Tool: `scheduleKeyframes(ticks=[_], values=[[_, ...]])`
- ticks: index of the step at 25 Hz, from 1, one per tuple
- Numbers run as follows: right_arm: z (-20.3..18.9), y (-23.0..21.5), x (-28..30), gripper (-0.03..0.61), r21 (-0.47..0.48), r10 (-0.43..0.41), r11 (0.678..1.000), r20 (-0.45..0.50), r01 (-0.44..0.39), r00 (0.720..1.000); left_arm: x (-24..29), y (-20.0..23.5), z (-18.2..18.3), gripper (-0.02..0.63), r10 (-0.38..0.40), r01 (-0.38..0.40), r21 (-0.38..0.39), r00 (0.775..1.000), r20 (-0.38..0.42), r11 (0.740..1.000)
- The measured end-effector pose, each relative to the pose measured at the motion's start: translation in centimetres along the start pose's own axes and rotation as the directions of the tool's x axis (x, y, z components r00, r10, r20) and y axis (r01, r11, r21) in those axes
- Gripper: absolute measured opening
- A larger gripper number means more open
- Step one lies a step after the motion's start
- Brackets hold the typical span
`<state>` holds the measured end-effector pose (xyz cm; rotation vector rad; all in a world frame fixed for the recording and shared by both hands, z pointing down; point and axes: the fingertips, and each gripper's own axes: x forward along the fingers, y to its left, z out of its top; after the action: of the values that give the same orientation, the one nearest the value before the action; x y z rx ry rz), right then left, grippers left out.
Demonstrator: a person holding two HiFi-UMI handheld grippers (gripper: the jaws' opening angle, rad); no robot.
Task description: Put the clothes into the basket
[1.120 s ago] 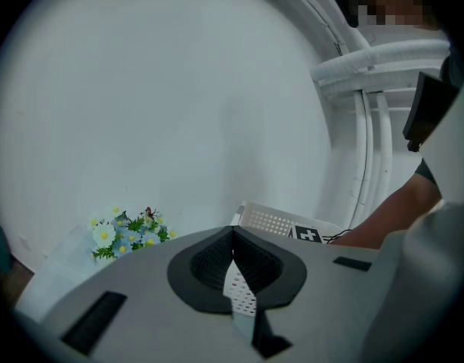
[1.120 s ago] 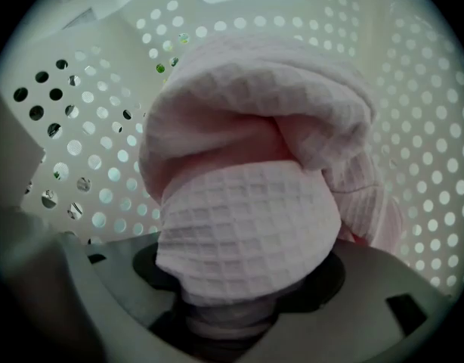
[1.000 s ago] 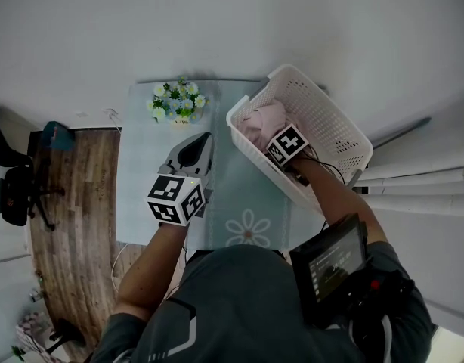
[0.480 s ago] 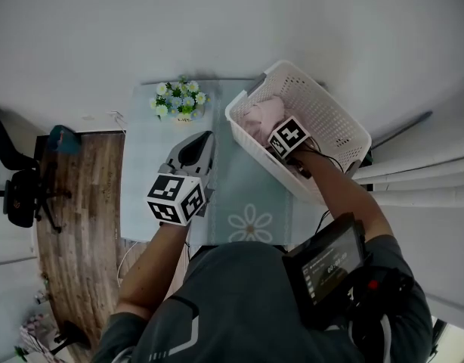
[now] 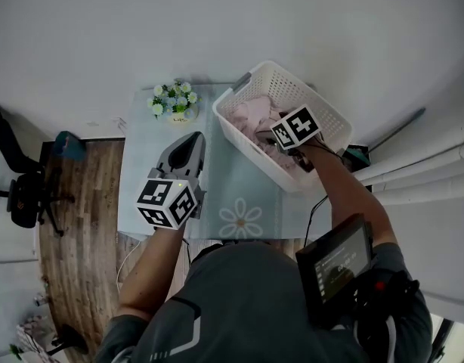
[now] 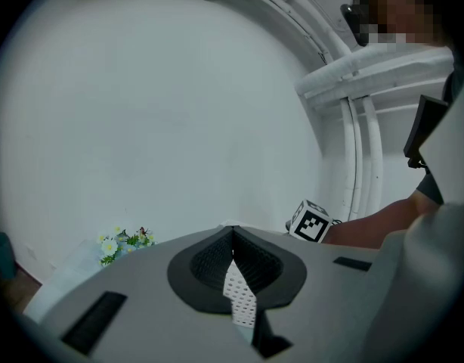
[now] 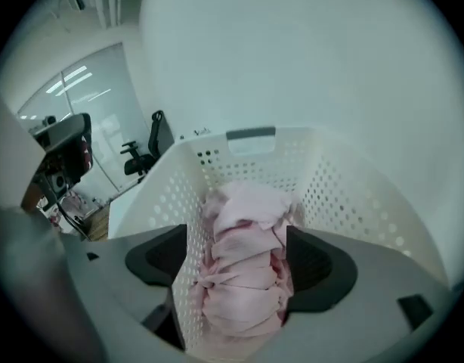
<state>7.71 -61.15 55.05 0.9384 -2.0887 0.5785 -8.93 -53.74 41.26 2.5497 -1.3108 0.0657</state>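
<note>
- Right gripper (image 7: 236, 240) hung over the white perforated basket (image 5: 255, 156), nose tilted down into it.
- Its jaws stood wide apart and had just been opening. Pads pressed on nothing.
- The right gripper view looked between those jaws at the pink clothes (image 5: 251, 116) and the near basket wall. Both sat below the jaws, not gripped.
- Clothes lay bunched in a crumpled heap inside the basket, toward its near-left side.
- Basket sat at an angle on the right part of the table (image 5: 224, 180), on a pale blue-green cloth with 1 daisy print (image 5: 241, 221) near the front edge.
- Left gripper (image 6: 232, 237) hovered over the left half of the table, well apart from the basket, pointing roughly level toward the wall.
- Its jaws were together at the tips, nothing between them. Only a thin wedge of gap showed lower down, with basket mesh visible through it.
- Small pot of flowers (image 5: 173, 100) stood at the far table edge, left of the basket, not touching it.
- Screen (image 5: 338, 262) hung at the person's chest on the right side.
- Office chair (image 5: 20, 199) stood on the wood floor (image 5: 73, 225), far left of the table.
</note>
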Motion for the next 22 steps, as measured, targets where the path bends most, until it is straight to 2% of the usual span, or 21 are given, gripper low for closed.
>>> scheduleKeyframes(ticks=[4, 9, 12, 15, 22], values=[[2.5, 1.0, -5.2, 0.396, -0.001, -0.008, 1.000, 0.159, 0.009, 0.987, -1.2, -2.2, 0.6, 0.008, 0.013, -0.013, 0.000, 1.000, 0.028, 1.000], [3.0, 3.3, -11.2, 0.394, -0.011, 0.027, 1.000, 0.303, -0.025, 0.952, -2.8, -5.6, 1.0, 0.008, 0.014, -0.014, 0.000, 0.999, 0.051, 1.000], [2.5, 3.9, -14.9, 0.394, 0.003, 0.014, 1.000, 0.372, -0.016, 0.928, -3.8, -7.8, 1.4, 0.008, 0.021, -0.024, 0.048, 0.998, 0.067, 0.999], [1.7, 5.0, -18.2, 0.394, 0.021, 0.035, 0.999, 0.435, -0.049, 0.900, -4.8, -9.7, 1.8, 0.008, 0.037, -0.046, 0.120, 0.996, 0.078, 0.992], [-1.5, 6.5, -24.8, 0.390, 0.048, 0.031, 0.996, 0.557, -0.070, 0.830, -7.4, -14.3, 1.7, 0.008, 0.048, -0.059, 0.130, 0.995, 0.090, 0.990]])
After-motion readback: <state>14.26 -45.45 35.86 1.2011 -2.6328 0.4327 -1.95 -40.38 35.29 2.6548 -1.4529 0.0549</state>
